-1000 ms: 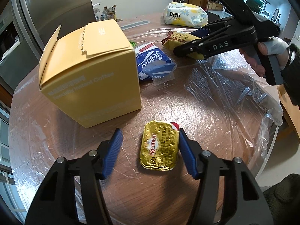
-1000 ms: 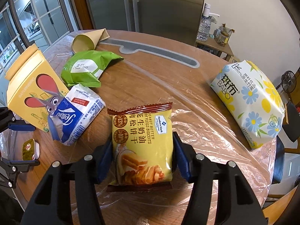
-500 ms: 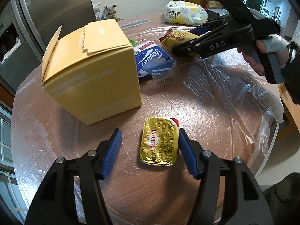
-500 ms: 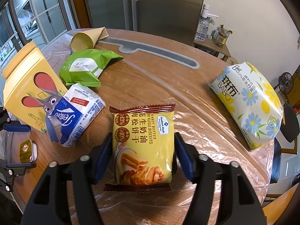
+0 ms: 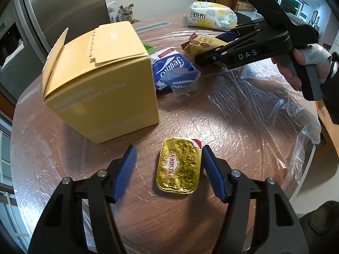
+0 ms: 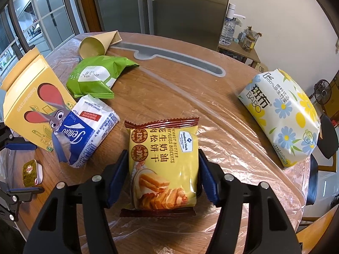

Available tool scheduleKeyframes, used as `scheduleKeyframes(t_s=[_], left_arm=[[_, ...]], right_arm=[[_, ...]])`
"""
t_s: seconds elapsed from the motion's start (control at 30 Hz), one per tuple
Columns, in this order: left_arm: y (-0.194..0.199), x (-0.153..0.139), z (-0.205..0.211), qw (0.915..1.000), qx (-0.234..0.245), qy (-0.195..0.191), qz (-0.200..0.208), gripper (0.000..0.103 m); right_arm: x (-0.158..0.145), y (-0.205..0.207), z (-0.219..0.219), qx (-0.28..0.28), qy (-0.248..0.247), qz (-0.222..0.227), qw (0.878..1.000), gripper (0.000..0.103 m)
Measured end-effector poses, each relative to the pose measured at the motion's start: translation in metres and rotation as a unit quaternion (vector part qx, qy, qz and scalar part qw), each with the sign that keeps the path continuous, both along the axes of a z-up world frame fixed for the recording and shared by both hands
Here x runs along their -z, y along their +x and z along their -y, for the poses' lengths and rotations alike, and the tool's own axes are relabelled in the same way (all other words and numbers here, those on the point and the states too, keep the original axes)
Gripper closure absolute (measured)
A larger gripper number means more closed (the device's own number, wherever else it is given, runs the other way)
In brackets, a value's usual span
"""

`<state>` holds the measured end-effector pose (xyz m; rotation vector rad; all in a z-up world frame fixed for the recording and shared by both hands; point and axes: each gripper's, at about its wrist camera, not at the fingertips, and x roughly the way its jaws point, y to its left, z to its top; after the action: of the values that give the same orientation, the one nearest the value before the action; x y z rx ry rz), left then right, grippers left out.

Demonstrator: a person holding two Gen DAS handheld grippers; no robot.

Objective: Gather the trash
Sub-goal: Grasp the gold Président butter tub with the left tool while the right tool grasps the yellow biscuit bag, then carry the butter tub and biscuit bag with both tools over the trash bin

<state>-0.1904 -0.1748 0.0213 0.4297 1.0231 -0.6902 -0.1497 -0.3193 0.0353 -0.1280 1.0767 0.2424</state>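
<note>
1. Fingers of both grippers, blue-padded, point down at a round wooden desk [image 6: 161,89] covered in crinkled clear plastic film [image 5: 250,114]; a steel refrigerator [image 6: 180,6] stands behind it.
2. On the desk, largest first: a yellow coffee box [image 5: 99,80] with a rabbit printed on one side, a flowered BABO tissue pack [image 6: 281,114] near the far edge, a green bag [image 6: 99,78], a tan paper cone cup [image 6: 97,43] lying on its side, and a blue-and-white Tempo tissue packet [image 5: 171,69] just beside the box.
3. Right gripper [image 6: 163,175], held by a person's hand [image 5: 305,63], is closing: its fingers [image 6: 117,175] sit against both side edges of a yellow peanut butter biscuit packet [image 6: 164,160] and pinch it. The packet lies flat on the film.
4. Left gripper [image 5: 167,169] stands released, its fingers [image 5: 125,169] spread. A gold President butter portion [image 5: 179,166] lies between them on the desk, in front of the box. The right-hand finger is touching or just beside its edge; the left-hand one is well apart from it.
</note>
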Motion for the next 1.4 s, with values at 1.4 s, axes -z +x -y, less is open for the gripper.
scheduleKeyframes(t_s=[1.4], left_arm=[[-0.022,-0.018,-0.010,0.9993,-0.001,-0.007,0.036,0.065]], right_arm=[[-0.040,-0.068,-0.012,0.025,0.027,0.046,0.998,0.049]])
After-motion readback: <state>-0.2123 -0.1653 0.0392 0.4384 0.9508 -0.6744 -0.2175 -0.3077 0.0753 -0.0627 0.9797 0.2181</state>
